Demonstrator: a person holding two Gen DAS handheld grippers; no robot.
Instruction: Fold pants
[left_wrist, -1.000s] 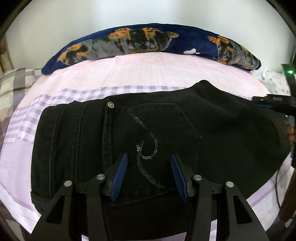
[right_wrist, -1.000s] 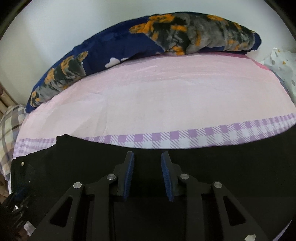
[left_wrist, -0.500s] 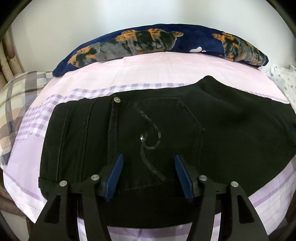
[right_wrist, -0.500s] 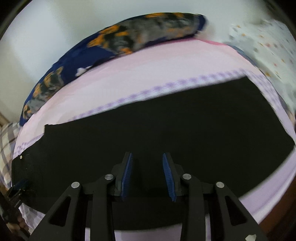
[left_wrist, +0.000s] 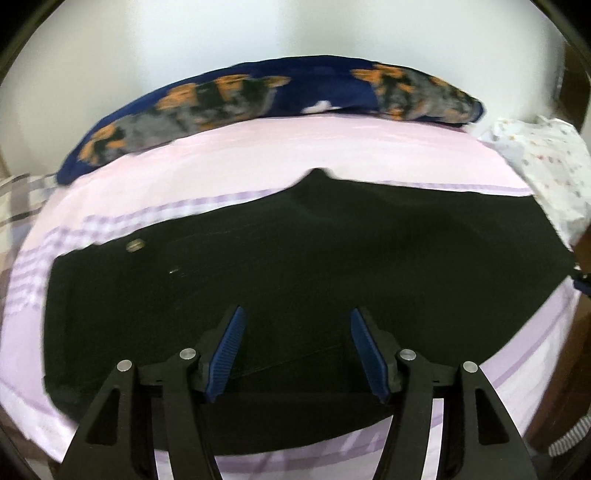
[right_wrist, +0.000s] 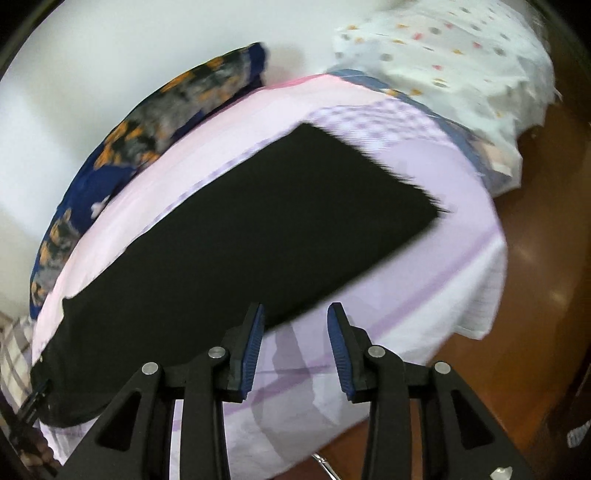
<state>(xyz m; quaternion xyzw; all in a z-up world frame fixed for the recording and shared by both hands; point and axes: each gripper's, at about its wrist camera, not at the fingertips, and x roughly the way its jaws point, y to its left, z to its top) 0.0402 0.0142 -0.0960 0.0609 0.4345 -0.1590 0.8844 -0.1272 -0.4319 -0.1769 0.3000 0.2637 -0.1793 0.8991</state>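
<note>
Black pants (left_wrist: 314, 251) lie flat across the pink sheet, waist with a metal button (left_wrist: 135, 244) at the left, legs running right. My left gripper (left_wrist: 297, 310) hovers over the near part of the seat, open and wide, nothing between its pads. In the right wrist view the legs (right_wrist: 258, 229) stretch away to a frayed hem (right_wrist: 406, 177) at the upper right. My right gripper (right_wrist: 295, 306) hangs at the near edge of the legs, over the sheet; its jaws are opening, with nothing between them.
A navy blanket (left_wrist: 258, 96) with orange and grey print lines the far side against the wall. White dotted cloth (right_wrist: 443, 48) lies past the hem end. The sheet (right_wrist: 424, 295) drops off to a brown floor (right_wrist: 535, 295) at the right.
My left gripper drew back and shifted right, so the pocket stitching is lost in blur. My right gripper swept right along the legs toward the hem and rolled. The pants lie as before.
</note>
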